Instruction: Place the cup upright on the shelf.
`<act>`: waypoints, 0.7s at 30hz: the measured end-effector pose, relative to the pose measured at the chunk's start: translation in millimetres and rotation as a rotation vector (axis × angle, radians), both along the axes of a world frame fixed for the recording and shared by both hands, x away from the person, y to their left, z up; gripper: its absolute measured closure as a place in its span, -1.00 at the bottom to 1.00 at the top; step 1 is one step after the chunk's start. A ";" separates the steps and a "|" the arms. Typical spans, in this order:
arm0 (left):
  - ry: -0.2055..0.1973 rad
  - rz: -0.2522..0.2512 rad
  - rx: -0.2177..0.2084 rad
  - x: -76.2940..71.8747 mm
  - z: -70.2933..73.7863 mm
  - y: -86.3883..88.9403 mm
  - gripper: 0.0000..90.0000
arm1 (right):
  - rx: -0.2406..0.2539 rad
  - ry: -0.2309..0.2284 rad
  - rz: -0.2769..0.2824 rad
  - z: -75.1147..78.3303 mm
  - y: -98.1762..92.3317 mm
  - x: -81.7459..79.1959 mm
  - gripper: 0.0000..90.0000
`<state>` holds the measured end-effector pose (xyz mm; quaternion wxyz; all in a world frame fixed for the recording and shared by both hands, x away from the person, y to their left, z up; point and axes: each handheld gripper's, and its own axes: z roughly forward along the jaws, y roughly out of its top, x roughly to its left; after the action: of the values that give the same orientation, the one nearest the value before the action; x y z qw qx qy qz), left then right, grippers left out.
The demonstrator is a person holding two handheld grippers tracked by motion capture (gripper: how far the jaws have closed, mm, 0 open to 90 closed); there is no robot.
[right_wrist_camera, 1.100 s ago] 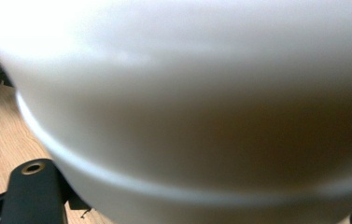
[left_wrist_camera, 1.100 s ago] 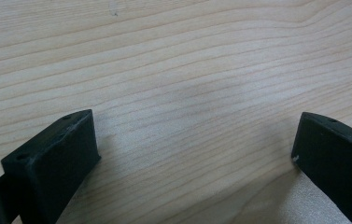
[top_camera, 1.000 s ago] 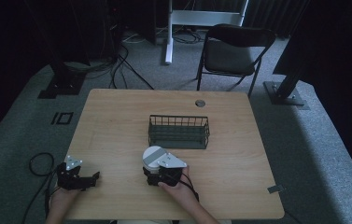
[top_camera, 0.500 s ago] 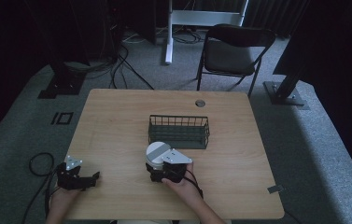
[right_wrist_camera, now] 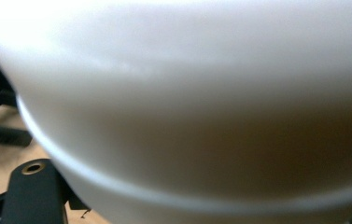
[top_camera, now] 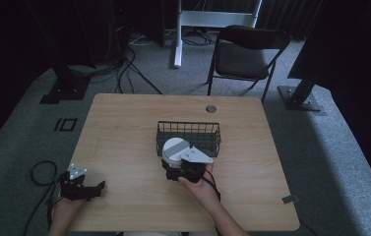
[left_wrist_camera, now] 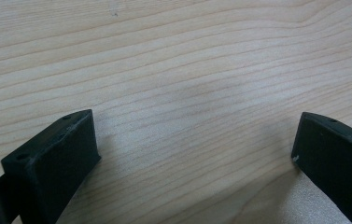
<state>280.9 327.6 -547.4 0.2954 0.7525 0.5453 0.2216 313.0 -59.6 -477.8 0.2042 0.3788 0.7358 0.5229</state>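
My right gripper is shut on a white round bowl, held just above the wooden table at mid front. The bowl sits against the near side of a dark wire basket. In the right gripper view the white bowl is very close and blurred, with one black finger below it at the left. At the table's front left corner my left gripper is open, pointing right. Its fingers stand wide apart over bare wood with nothing between them.
A small round grommet is set in the table near its far edge. A black folding chair stands beyond the table. Cables and stand feet lie on the grey carpet around it.
My right gripper has carried the white bowl away from the person and slightly right, up to the basket's near side. The left gripper has stayed put.
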 end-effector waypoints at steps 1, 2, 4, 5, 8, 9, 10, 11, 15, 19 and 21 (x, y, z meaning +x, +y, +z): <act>-0.001 0.001 -0.001 0.0 -0.1 -0.1 -0.99 | 0.000 -0.004 -0.003 1.8 -1.3 1.5 -0.60; -0.001 0.001 -0.001 0.0 -0.1 -0.1 -0.99 | 0.005 -0.009 -0.016 4.9 -3.5 3.8 -0.60; -0.001 0.001 -0.002 0.0 -0.1 -0.1 -0.99 | 0.005 -0.015 -0.027 9.2 -6.6 7.5 -0.60; -0.001 0.001 -0.002 0.0 -0.1 -0.1 -0.99 | 0.007 -0.025 -0.040 12.2 -9.0 10.2 -0.60; -0.002 0.001 -0.001 0.1 -0.1 -0.1 -0.99 | 0.013 -0.040 -0.068 19.4 -15.1 17.0 -0.60; -0.002 0.000 0.001 0.1 0.0 0.1 -0.99 | 0.016 -0.043 -0.075 21.1 -16.7 18.9 -0.60; -0.001 0.001 0.000 0.1 0.0 0.0 -0.99 | 0.018 -0.048 -0.088 23.8 -19.5 22.0 -0.60; -0.002 0.001 0.000 0.1 -0.1 0.0 -0.99 | 0.022 -0.053 -0.100 26.0 -22.0 24.5 -0.60; -0.001 0.001 0.000 0.1 0.0 0.0 -0.99 | 0.037 -0.063 -0.139 34.2 -30.4 34.7 -0.60; 0.000 -0.001 0.001 0.1 0.0 0.1 -0.99 | 0.043 -0.074 -0.185 42.0 -37.2 47.1 -0.60; -0.001 0.000 0.001 0.1 0.0 0.0 -0.99 | 0.031 -0.075 -0.205 45.1 -39.7 54.3 -0.60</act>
<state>280.9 327.6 -547.4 0.2953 0.7526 0.5450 0.2221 367.3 -99.3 -432.8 0.2783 0.4354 0.6768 0.5243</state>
